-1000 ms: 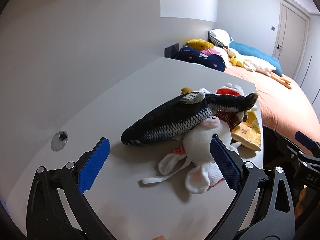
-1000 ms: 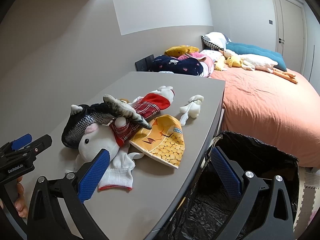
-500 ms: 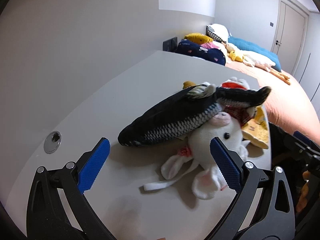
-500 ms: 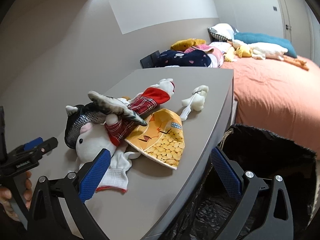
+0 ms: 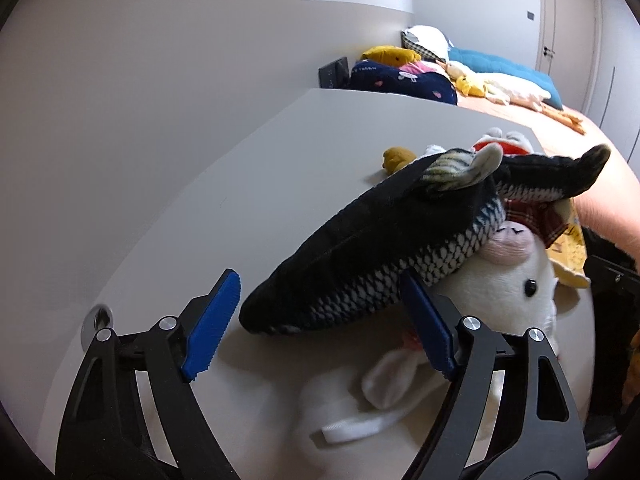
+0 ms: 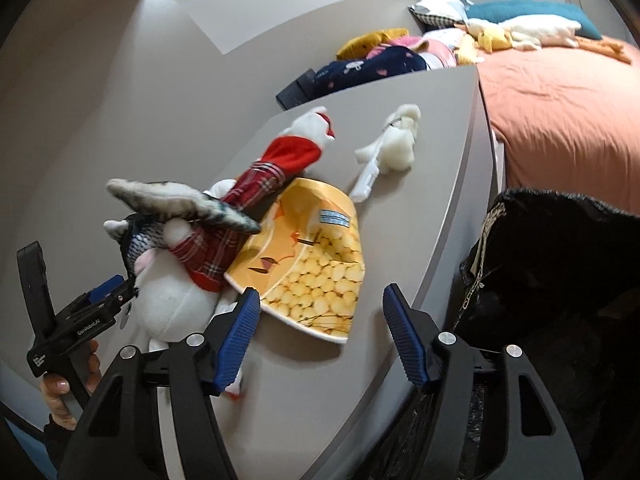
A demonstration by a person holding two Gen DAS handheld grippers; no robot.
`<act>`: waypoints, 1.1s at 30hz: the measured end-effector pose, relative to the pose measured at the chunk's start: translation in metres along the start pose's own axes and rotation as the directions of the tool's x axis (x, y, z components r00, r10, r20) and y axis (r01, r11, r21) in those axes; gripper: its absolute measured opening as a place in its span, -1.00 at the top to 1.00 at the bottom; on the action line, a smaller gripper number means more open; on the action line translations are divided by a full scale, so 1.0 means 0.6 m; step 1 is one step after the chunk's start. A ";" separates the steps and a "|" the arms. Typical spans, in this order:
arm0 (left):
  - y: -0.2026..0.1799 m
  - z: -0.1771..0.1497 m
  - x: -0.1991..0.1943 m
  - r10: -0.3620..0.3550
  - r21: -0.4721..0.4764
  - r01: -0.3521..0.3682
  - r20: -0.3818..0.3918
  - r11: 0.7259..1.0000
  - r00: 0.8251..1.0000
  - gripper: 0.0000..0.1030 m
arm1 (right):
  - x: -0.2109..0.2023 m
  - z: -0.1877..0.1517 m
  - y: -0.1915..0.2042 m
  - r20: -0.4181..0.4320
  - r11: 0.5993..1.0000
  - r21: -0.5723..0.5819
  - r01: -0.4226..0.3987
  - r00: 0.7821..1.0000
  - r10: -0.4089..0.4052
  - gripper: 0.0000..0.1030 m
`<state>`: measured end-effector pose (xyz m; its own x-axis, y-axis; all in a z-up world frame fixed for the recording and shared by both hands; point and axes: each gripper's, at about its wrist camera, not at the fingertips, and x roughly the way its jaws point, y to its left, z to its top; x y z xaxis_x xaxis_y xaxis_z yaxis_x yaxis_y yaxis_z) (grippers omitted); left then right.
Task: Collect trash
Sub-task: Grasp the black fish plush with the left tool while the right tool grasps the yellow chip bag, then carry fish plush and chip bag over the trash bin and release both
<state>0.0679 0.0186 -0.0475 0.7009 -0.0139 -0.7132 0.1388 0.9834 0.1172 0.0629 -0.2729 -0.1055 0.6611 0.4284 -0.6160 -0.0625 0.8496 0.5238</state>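
Observation:
A yellow snack bag point(image 6: 308, 264) lies flat on the grey table point(image 6: 432, 184), partly under a plush pile. My right gripper point(image 6: 320, 340) is open, just in front of the bag's near edge. A black plush fish point(image 5: 380, 248) lies on a white plush rabbit point(image 5: 516, 292). My left gripper point(image 5: 320, 324) is open, its jaws on either side of the fish's head; it also shows in the right wrist view point(image 6: 100, 300). A black-lined trash bin point(image 6: 560, 280) stands right of the table.
A small white plush point(image 6: 396, 140) lies further back on the table. A red plaid plush limb point(image 6: 276, 164) crosses the pile. A metal grommet point(image 5: 96, 320) sits in the table at left. A bed point(image 6: 568, 100) with pillows and toys lies beyond.
Both grippers have moved forward and lower: the left up to the fish's head, the right up to the snack bag's near edge. Both stay open.

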 end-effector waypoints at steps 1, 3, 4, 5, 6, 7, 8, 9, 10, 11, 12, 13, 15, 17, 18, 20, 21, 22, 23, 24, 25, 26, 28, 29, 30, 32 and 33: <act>0.000 0.002 0.003 -0.006 0.014 0.006 0.001 1.000 1.000 -0.55 | 0.001 0.001 -0.001 0.003 1.000 0.005 -0.008 1.000 0.008 -0.28; -0.001 0.003 0.004 -0.007 0.028 0.007 0.004 1.000 1.000 -0.55 | 0.006 0.003 -0.002 0.001 0.999 0.020 -0.034 0.999 0.034 -0.28; 0.001 0.005 0.005 -0.013 0.035 0.013 0.005 0.999 1.000 -0.54 | 0.008 0.004 -0.003 -0.004 0.998 0.030 -0.051 0.999 0.051 -0.24; 0.002 0.008 0.006 -0.023 0.042 0.023 0.005 0.999 1.000 -0.54 | 0.012 0.005 -0.003 -0.012 0.996 0.043 -0.075 0.997 0.076 -0.17; 0.003 0.011 0.008 -0.033 0.047 0.032 0.007 0.998 0.999 -0.55 | 0.018 0.005 -0.002 -0.021 0.994 0.054 -0.096 0.995 0.097 -0.14; 0.006 0.014 0.010 -0.053 0.055 0.052 0.010 0.997 0.999 -0.54 | 0.023 0.007 0.000 -0.028 0.993 0.059 -0.107 0.994 0.109 -0.08; 0.007 0.018 0.013 -0.066 0.061 0.065 0.012 0.996 0.998 -0.55 | 0.026 0.007 0.001 -0.031 0.992 0.060 -0.112 0.993 0.114 -0.01; 0.008 0.018 0.014 -0.081 0.069 0.080 0.012 0.994 0.997 -0.55 | 0.028 0.007 0.001 -0.034 0.992 0.060 -0.115 0.993 0.117 0.03; 0.011 0.021 0.018 -0.107 0.079 0.106 0.012 0.991 0.994 -0.55 | 0.033 0.008 0.004 -0.039 0.991 0.059 -0.119 0.992 0.121 0.18; 0.012 0.023 0.022 -0.124 0.084 0.123 0.011 0.989 0.992 -0.55 | 0.037 0.008 0.006 -0.044 0.991 0.058 -0.121 0.991 0.124 0.25; 0.013 0.025 0.026 -0.141 0.087 0.140 0.009 0.986 0.990 -0.55 | 0.038 0.007 0.006 -0.047 0.991 0.057 -0.122 0.991 0.125 0.28; 0.014 0.026 0.031 -0.157 0.085 0.157 0.004 0.984 0.988 -0.54 | 0.039 0.009 0.007 -0.045 0.991 0.055 -0.121 0.991 0.123 0.36; 0.017 0.025 0.039 -0.194 0.058 0.195 -0.016 0.979 0.981 -0.03 | 0.036 0.008 0.009 -0.035 0.992 0.042 -0.117 0.992 0.118 0.43; 0.016 0.024 0.046 -0.215 0.025 0.216 -0.048 0.976 0.976 0.20 | 0.031 0.008 0.012 -0.019 0.993 0.030 -0.114 0.993 0.115 0.49; 0.012 0.022 0.044 -0.203 0.036 0.205 -0.039 0.978 0.978 0.30 | 0.028 0.008 0.015 -0.009 0.994 0.021 -0.112 0.994 0.112 0.52; 0.005 0.017 0.034 -0.189 0.050 0.189 -0.008 0.981 0.982 0.41 | 0.020 0.006 0.021 0.005 0.995 -0.001 -0.104 0.995 0.104 0.57; 0.004 0.018 0.032 -0.185 0.044 0.185 0.001 0.982 0.983 0.45 | 0.017 0.005 0.025 0.010 0.995 -0.013 -0.097 0.995 0.098 0.58; 0.004 0.017 0.029 -0.181 0.030 0.181 0.011 0.983 0.983 0.48 | 0.014 0.005 0.029 0.016 0.996 -0.025 -0.090 0.996 0.091 0.61; 0.006 0.016 0.026 -0.177 0.014 0.177 0.022 0.984 0.984 0.51 | 0.011 0.006 0.032 0.023 0.995 -0.033 -0.090 0.996 0.091 0.63; 0.007 0.015 0.020 -0.170 -0.003 0.171 0.038 0.985 0.985 0.53 | 0.008 0.005 0.034 0.027 0.995 -0.039 -0.089 0.996 0.090 0.64; 0.008 0.015 0.013 -0.161 -0.014 0.162 0.051 0.987 0.986 0.53 | 0.001 0.004 0.040 0.036 0.995 -0.052 -0.083 0.996 0.085 0.67; 0.009 0.016 0.008 -0.153 -0.021 0.154 0.061 0.988 0.986 0.54 | -0.003 0.005 0.042 0.041 0.995 -0.061 -0.077 0.996 0.079 0.69; 0.014 0.019 -0.010 -0.131 -0.041 0.135 0.088 0.990 0.988 0.55 | -0.015 0.006 0.050 0.057 0.995 -0.085 -0.061 0.996 0.066 0.72; 0.018 0.021 -0.021 -0.123 -0.053 0.129 0.103 0.990 0.987 0.56 | -0.020 0.006 0.051 0.063 0.994 -0.092 -0.057 0.996 0.063 0.74; 0.022 0.024 -0.031 -0.119 -0.064 0.127 0.114 0.990 0.986 0.56 | -0.027 0.006 0.054 0.071 0.994 -0.098 -0.053 0.996 0.060 0.75; 0.029 0.032 -0.053 -0.111 -0.085 0.124 0.140 0.989 0.984 0.57 | -0.043 0.006 0.059 0.090 0.993 -0.109 -0.044 0.994 0.054 0.81; 0.030 0.035 -0.063 -0.109 -0.092 0.123 0.151 0.988 0.983 0.57 | -0.050 0.006 0.059 0.101 0.993 -0.115 -0.030 0.994 0.042 0.81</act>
<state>0.0588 0.0329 -0.0041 0.7789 -0.1479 -0.6095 0.1593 0.9866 -0.0358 0.0438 -0.2565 -0.0662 0.7299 0.4306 -0.5309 -0.1680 0.8658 0.4713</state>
